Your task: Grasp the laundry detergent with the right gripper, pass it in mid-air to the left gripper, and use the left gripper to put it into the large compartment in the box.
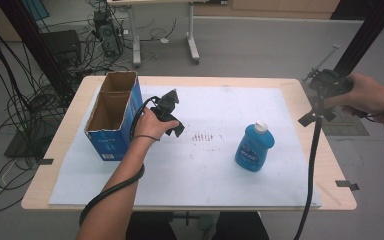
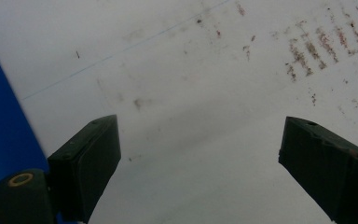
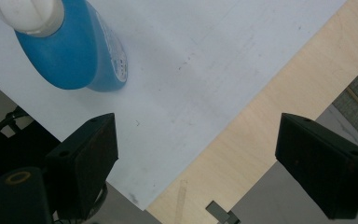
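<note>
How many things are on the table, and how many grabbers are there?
Blue bottle: 1
Cardboard box: 1
Grippers: 2, left gripper and right gripper, both open and empty
Total: 4

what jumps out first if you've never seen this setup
A blue bottle with a white cap stands right of centre on the white sheet. An open blue cardboard box sits at the left, with the left gripper beside it, jaws apart.
</note>
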